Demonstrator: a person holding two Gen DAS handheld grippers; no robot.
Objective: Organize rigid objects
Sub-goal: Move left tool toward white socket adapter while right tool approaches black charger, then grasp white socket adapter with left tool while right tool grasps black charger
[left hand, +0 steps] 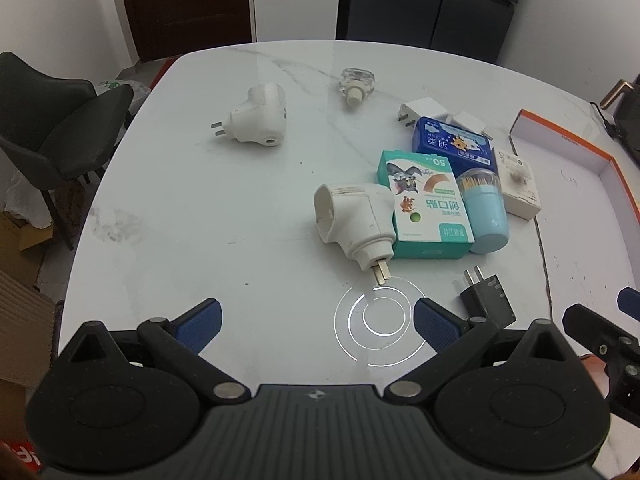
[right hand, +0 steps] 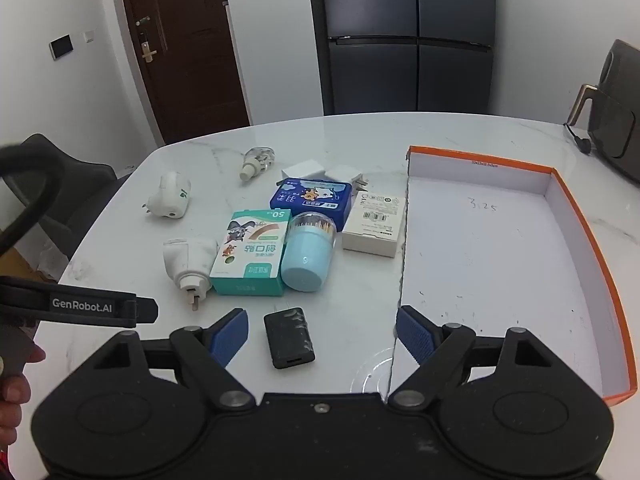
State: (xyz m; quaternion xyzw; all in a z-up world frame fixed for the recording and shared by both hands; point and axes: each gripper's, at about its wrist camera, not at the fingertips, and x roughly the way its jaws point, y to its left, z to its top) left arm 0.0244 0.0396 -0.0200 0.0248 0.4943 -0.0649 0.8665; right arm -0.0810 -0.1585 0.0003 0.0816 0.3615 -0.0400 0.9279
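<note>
Both my claws share one build: left claw (left hand: pixel 316 322), right claw (right hand: pixel 320 334). Matte black plastic body, two rounded housings with shallow oval recesses, triangular cut-outs above each. Black link arms pivot on silver rivets. Fingertips (left hand: pixel 200 324) carry ribbed blue pads. Small screw at centre of the grey-black front plate. Black strap (right hand: pixel 80 304) printed "GenRobot.AI" in white.

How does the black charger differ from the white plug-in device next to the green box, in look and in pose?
The black charger is flat, dark and box-shaped; the white plug-in device is bulky and rounded. The charger lies alone, prongs toward the far side; the device touches the green box, prongs toward the camera. Both have two prongs and lie on the table.
</note>
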